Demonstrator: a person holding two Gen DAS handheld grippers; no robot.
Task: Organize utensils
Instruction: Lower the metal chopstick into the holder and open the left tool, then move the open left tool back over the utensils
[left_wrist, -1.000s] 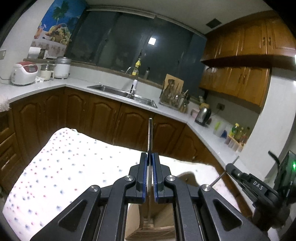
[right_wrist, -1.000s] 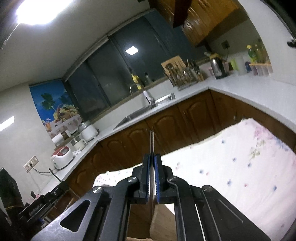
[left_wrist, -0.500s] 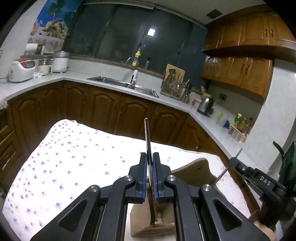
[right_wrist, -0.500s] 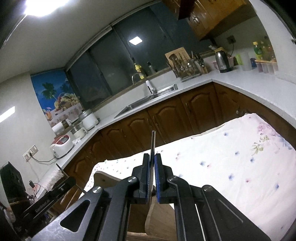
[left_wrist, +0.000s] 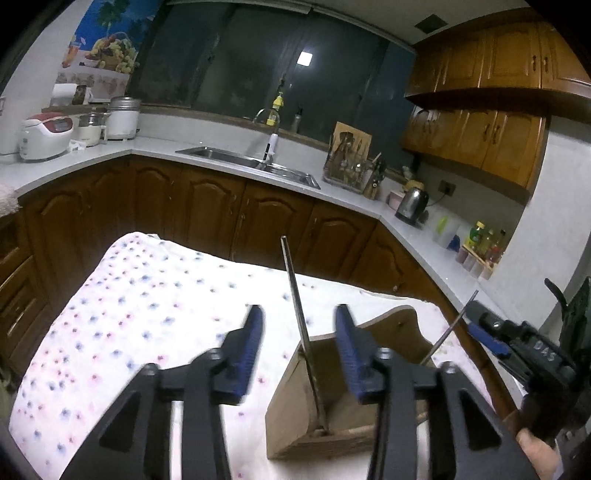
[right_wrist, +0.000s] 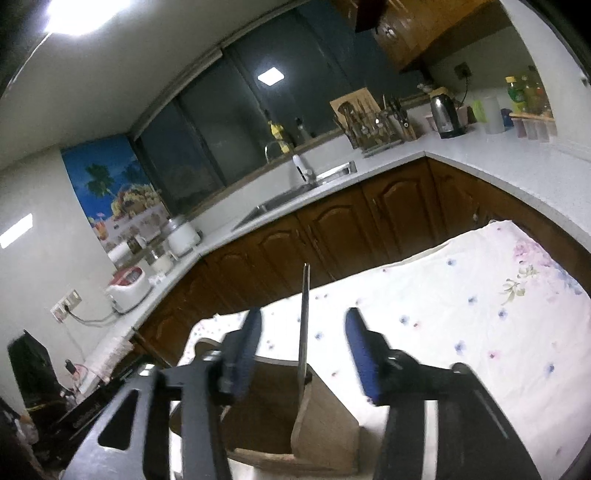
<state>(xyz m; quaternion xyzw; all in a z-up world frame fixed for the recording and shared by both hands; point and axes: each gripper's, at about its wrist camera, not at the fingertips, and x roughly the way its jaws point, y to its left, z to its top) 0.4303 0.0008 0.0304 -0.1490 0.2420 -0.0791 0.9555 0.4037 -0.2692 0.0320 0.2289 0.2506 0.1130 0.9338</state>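
A wooden utensil holder (left_wrist: 314, 402) stands on the table's flowered cloth (left_wrist: 147, 317). My left gripper (left_wrist: 299, 332) is open, and a thin metal utensil (left_wrist: 295, 295) stands free between its jaws, its lower end in the holder. My right gripper (right_wrist: 303, 339) is open too, with another thin metal utensil (right_wrist: 304, 317) standing between its jaws in the same holder (right_wrist: 317, 413). In the left wrist view the right gripper (left_wrist: 517, 347) shows at the right edge with that utensil's handle (left_wrist: 448, 330) beside it.
Dark wooden cabinets (left_wrist: 221, 206) and a white counter with a sink (left_wrist: 251, 162) run behind the table. A kettle (left_wrist: 412, 205), a dish rack (left_wrist: 349, 166) and rice cookers (left_wrist: 46, 134) stand on the counter. The cloth (right_wrist: 480, 314) stretches to the right.
Both grippers were shut on their utensils and lowered them into the holder. Now both have opened and the utensils stand in the holder on their own.
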